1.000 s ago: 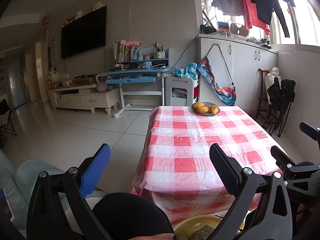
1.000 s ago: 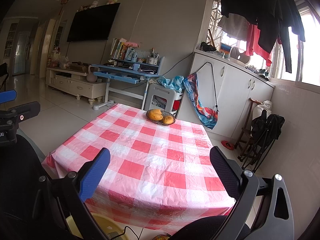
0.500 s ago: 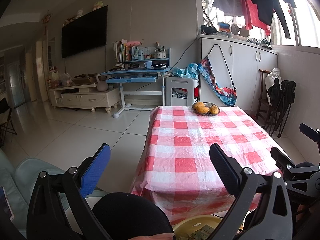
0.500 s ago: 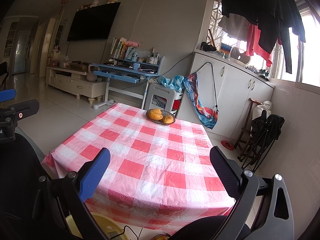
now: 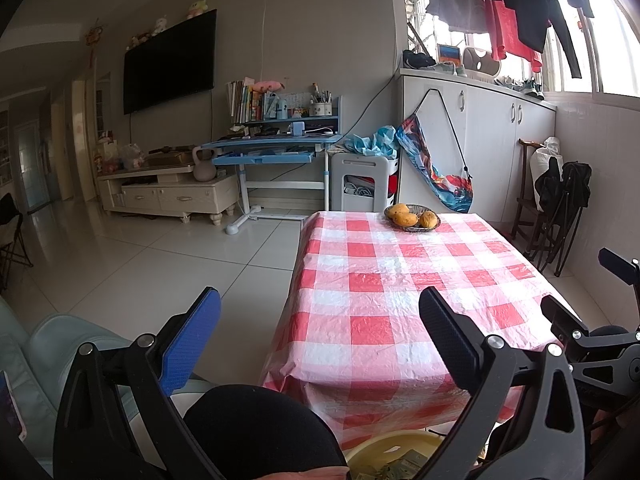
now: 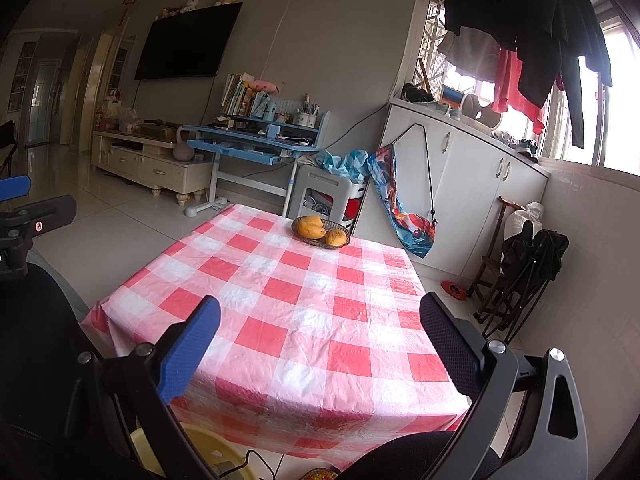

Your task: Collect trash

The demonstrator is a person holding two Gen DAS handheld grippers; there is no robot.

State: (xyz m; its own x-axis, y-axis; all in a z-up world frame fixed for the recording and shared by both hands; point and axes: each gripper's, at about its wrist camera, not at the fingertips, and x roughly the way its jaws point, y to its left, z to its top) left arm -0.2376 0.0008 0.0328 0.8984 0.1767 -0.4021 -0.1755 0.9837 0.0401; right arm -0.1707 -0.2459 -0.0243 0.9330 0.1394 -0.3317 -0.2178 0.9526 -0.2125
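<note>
Both tongs are standing wide open and are holding nothing: I am seeing the left tongs with one blue finger and one black finger spread apart, and the right tongs in the same way. They are hovering at the near edge of one table, which is wearing a red and white checked cloth. On the far end of this table one shallow basket is sitting, and I am counting three yellow fruits in it. The rest of the cloth is carrying no other thing that I can see.

One yellow basin is lying low, under the near table edge, below and between the fingers of the left tongs. Some paper scraps are resting inside it; I cannot count them. In the right view the same basin is showing at the bottom, beside the blue finger. Two dark rounded knees are filling the lower corners.
</note>
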